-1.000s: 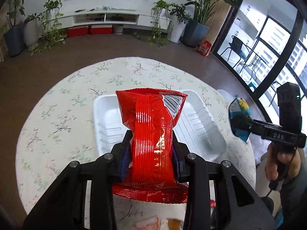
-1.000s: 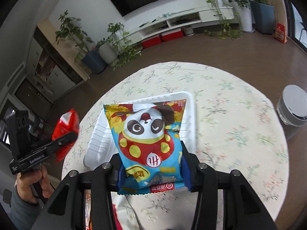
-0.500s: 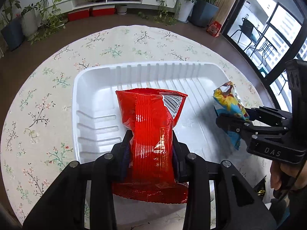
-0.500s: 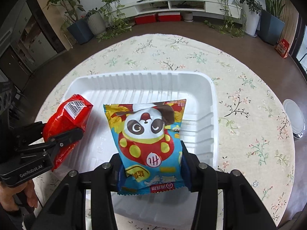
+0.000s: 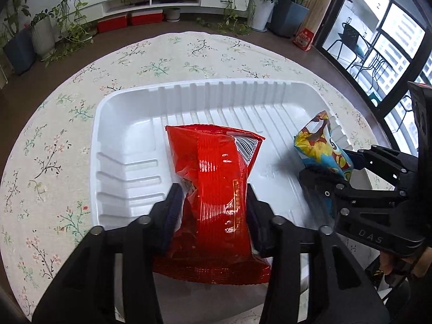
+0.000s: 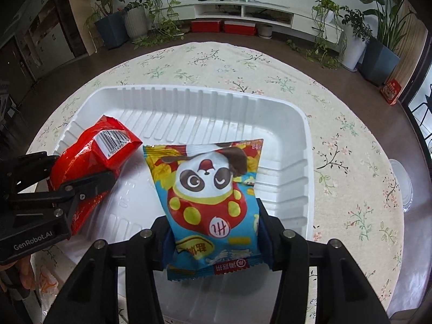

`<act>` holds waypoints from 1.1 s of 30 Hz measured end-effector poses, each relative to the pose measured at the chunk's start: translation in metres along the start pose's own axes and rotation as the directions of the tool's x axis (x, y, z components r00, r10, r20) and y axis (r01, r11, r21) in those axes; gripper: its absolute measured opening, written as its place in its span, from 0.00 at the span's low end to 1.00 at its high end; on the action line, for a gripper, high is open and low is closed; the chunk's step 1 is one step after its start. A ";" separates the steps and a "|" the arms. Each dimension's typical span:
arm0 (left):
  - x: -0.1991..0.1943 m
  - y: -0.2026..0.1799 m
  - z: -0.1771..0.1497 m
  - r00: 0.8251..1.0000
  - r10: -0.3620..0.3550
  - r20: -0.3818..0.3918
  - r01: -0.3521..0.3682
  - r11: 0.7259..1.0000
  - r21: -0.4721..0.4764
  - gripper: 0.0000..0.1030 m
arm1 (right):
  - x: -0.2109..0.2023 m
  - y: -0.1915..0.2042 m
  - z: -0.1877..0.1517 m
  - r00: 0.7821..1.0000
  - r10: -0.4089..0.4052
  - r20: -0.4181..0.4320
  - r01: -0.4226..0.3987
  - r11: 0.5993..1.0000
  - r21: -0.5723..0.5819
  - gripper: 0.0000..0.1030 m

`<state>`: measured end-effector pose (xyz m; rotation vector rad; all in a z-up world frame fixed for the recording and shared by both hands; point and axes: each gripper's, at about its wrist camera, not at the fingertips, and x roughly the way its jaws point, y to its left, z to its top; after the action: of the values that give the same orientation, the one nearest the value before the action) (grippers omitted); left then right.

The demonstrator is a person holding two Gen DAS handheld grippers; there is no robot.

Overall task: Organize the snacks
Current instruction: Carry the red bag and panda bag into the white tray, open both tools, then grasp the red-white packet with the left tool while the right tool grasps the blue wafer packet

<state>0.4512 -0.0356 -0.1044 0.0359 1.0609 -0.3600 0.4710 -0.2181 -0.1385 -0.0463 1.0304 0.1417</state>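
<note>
A white ribbed tray (image 5: 189, 86) (image 6: 189, 90) lies on the round table. My left gripper (image 5: 213, 189) is low over its near left part and its jaws are opening. The red snack bag (image 5: 216, 189) (image 6: 89, 148) stands loose between them, with a gap at the left pad. My right gripper (image 6: 213, 216) is over the tray's right part. Its pads still press the blue panda snack bag (image 6: 213, 189) (image 5: 321, 145) as the jaws begin opening. Each gripper shows in the other's view: the right gripper (image 5: 326, 167) and the left gripper (image 6: 83, 167).
A floral tablecloth (image 5: 67, 124) covers the table around the tray. A white round object (image 6: 402, 186) sits past the table's right edge. More snack wrappers (image 6: 46, 283) lie near the front left. Potted plants and a low TV shelf stand far behind.
Both grippers came down from above the table into the tray with their bags. The left jaws have spread and the red bag has slumped; the panda bag has tilted slightly.
</note>
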 end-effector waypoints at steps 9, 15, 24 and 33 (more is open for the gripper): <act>-0.047 0.011 0.002 0.994 0.010 0.109 -0.006 0.999 -0.040 0.57 | -0.035 -0.001 0.001 0.996 -0.028 0.088 0.031 0.999 -0.030 0.65; -0.112 0.023 -0.020 0.975 -0.037 0.221 0.059 0.994 -0.094 0.71 | -0.080 -0.012 -0.003 0.984 -0.018 0.178 0.021 1.000 -0.012 0.73; -0.197 0.029 -0.097 0.932 -0.104 0.348 0.154 0.981 -0.118 0.95 | -0.170 -0.035 -0.055 0.945 -0.019 0.328 0.007 0.999 0.039 0.78; -0.217 0.007 -0.203 0.950 -0.078 0.303 0.138 0.974 -0.181 0.95 | -0.221 0.003 -0.170 0.932 0.072 0.356 -0.106 0.992 0.075 0.78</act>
<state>0.1867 0.0708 -0.0193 -0.2510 0.8001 -0.3442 0.2142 -0.2541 -0.0363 0.1084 0.6781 0.1774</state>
